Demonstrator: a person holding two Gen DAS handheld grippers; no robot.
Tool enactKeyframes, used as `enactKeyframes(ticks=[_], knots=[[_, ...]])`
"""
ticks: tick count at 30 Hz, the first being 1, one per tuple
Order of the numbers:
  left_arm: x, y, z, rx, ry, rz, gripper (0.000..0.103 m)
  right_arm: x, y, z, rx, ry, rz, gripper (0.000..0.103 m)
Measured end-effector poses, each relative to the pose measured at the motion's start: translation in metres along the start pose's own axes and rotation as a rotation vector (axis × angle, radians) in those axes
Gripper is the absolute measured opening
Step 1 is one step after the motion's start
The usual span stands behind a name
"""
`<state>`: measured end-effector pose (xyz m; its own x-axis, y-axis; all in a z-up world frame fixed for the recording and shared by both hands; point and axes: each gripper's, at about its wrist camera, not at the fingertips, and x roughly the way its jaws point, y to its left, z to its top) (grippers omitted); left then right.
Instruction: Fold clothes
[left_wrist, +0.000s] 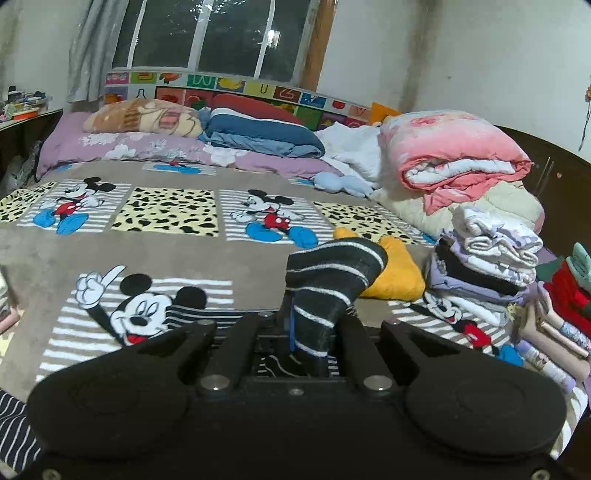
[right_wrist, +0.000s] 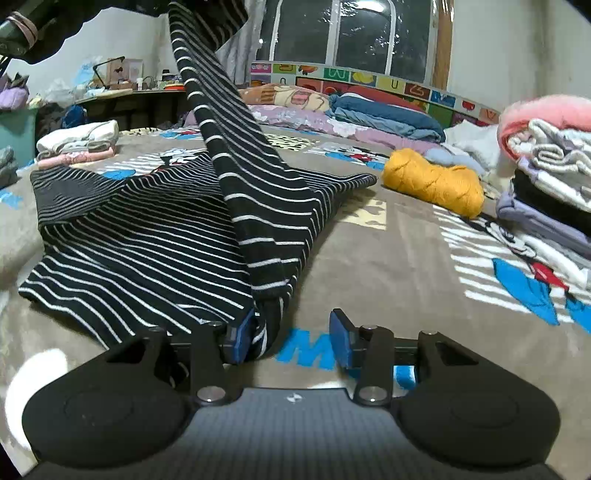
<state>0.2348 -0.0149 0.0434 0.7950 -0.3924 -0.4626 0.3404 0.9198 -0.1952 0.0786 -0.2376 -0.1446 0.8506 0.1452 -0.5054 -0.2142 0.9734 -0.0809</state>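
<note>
A black garment with thin white stripes (right_wrist: 155, 236) lies partly spread on the Mickey Mouse bedspread (right_wrist: 388, 258). My left gripper (left_wrist: 314, 332) is shut on a bunched fold of it (left_wrist: 332, 280) and holds it above the bed; in the right wrist view that part rises as a taut strip (right_wrist: 207, 92) to the upper left. My right gripper (right_wrist: 291, 336) is low over the bed with its jaws apart. The garment's edge (right_wrist: 267, 325) hangs against its left blue pad (right_wrist: 242, 338); the right pad (right_wrist: 341, 341) touches nothing.
A yellow knitted item (right_wrist: 436, 181) lies right of the garment. Stacks of folded clothes (left_wrist: 487, 266) stand at the right, another small stack (right_wrist: 77, 144) at the far left. Pillows and quilts (left_wrist: 454, 155) line the headboard. A cluttered desk (right_wrist: 122, 92) stands beyond the bed.
</note>
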Motion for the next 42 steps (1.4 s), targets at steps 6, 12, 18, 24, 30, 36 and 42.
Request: enactKeyframes(ticks=[6,12,18,24,30,36,42], knots=[[-0.011,0.022,-0.024,-0.018,0.013,0.005,0.003,-0.006,0.009,-0.002,-0.065,0.000,-0.027,0.046],[-0.019,0.039,-0.055,-0.018,0.041,0.023,0.003,-0.009,0.005,-0.002,-0.044,0.008,-0.033,0.046],[-0.019,0.047,-0.087,0.042,0.080,0.060,0.003,-0.011,0.005,-0.004,-0.051,0.016,-0.043,0.046],[-0.013,0.060,-0.124,0.083,0.129,0.109,0.003,-0.015,0.003,-0.005,-0.042,0.017,-0.050,0.046],[-0.012,0.077,-0.138,0.025,0.123,0.127,0.003,-0.017,0.009,-0.005,-0.087,0.014,-0.063,0.046],[-0.019,0.090,-0.150,-0.039,0.079,0.140,0.003,-0.019,0.012,-0.005,-0.110,0.005,-0.076,0.047],[-0.008,0.099,-0.162,-0.032,0.119,0.169,0.003,-0.017,0.019,-0.006,-0.168,0.007,-0.089,0.047]])
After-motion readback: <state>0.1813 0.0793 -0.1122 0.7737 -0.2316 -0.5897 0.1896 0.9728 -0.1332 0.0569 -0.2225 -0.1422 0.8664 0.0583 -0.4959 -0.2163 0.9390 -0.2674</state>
